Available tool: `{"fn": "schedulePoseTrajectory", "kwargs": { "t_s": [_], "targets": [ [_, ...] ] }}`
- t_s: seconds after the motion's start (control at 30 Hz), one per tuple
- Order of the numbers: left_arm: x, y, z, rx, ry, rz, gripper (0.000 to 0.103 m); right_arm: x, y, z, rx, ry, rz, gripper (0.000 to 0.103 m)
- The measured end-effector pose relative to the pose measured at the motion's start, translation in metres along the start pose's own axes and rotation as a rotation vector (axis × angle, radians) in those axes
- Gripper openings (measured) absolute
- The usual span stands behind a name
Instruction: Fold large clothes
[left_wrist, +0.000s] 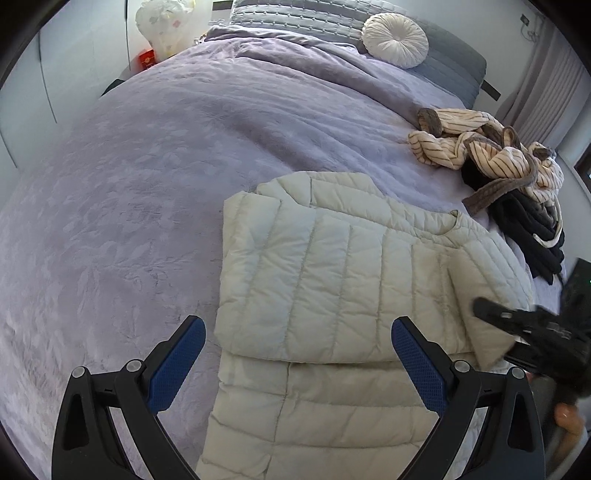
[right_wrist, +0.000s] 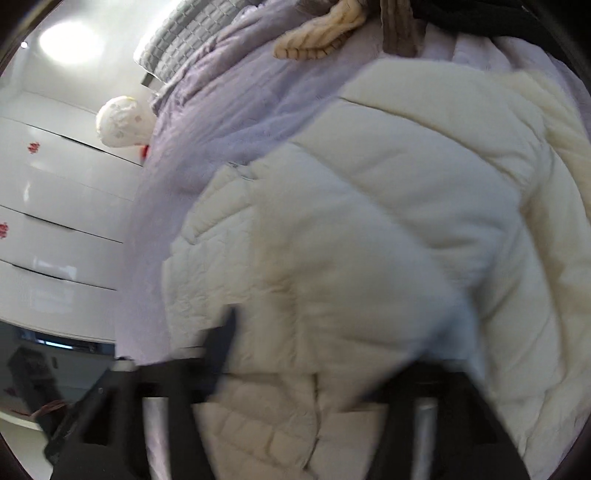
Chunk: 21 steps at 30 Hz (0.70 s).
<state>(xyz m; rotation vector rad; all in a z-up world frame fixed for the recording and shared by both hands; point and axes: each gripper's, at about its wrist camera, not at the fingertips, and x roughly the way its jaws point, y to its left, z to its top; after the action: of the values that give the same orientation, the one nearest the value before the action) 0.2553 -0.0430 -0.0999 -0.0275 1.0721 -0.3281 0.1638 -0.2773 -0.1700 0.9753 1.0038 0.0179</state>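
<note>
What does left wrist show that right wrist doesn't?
Left wrist only: round pillow, black clothes, the left claw open above the jacket, and the right claw at the jacket's right edge. Right wrist only: white drawers. Both: jacket, purple blanket, striped garment.
</note>
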Motion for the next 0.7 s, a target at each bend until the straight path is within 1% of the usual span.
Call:
{"fn": "schedulePoseTrajectory", "kwargs": {
  "t_s": [0.1, 0.17, 0.23, 0.3, 0.37, 0.4, 0.43, 0.47, 0.5, 0.53, 0.57, 0.6, 0.67, 0.7],
  "targets": [
    [0.003, 0.000, 0.000, -0.025, 0.007, -0.033, 0.101, -0.022, 0.002, -0.005, 0.011, -0.011, 0.023, 0.073],
    [0.007, 0.001, 0.000, -0.042, 0.018, -0.050, 0.101, -0.038, -0.008, -0.007, 0.061, -0.036, 0.026, 0.073],
    [0.011, 0.001, -0.001, -0.049, 0.028, -0.058, 0.101, -0.055, -0.028, -0.009, 0.155, -0.086, 0.043, 0.073],
    [0.014, 0.000, -0.001, -0.046, 0.031, -0.056, 0.101, -0.065, -0.051, -0.009, 0.269, -0.134, 0.088, 0.073],
    [0.015, -0.001, 0.000, -0.041, 0.030, -0.054, 0.101, -0.065, -0.071, -0.007, 0.369, -0.154, 0.130, 0.072],
    [0.016, -0.002, 0.002, -0.040, 0.030, -0.058, 0.101, -0.062, -0.078, -0.005, 0.409, -0.160, 0.150, 0.069],
    [0.017, -0.002, 0.003, -0.040, 0.028, -0.063, 0.101, -0.058, -0.080, -0.002, 0.431, -0.169, 0.171, 0.056],
    [0.017, -0.003, 0.004, -0.039, 0.027, -0.070, 0.101, -0.055, -0.080, 0.002, 0.434, -0.178, 0.184, 0.040],
    [0.018, -0.003, 0.006, -0.038, 0.026, -0.076, 0.101, -0.053, -0.077, 0.006, 0.427, -0.186, 0.184, 0.032],
    [0.018, -0.004, 0.007, -0.036, 0.024, -0.083, 0.101, -0.050, -0.072, 0.011, 0.412, -0.199, 0.178, 0.017],
    [0.019, -0.004, 0.008, -0.035, 0.021, -0.090, 0.101, -0.049, -0.067, 0.016, 0.396, -0.211, 0.174, 0.013],
    [0.018, -0.004, 0.010, -0.035, 0.015, -0.105, 0.101, -0.048, -0.060, 0.021, 0.373, -0.221, 0.178, 0.011],
    [0.017, -0.002, 0.014, -0.041, 0.010, -0.139, 0.101, -0.046, -0.046, 0.030, 0.311, -0.230, 0.195, 0.011],
    [0.016, 0.002, 0.016, -0.051, 0.008, -0.178, 0.101, -0.044, -0.036, 0.034, 0.261, -0.227, 0.194, 0.011]
  ]
}}
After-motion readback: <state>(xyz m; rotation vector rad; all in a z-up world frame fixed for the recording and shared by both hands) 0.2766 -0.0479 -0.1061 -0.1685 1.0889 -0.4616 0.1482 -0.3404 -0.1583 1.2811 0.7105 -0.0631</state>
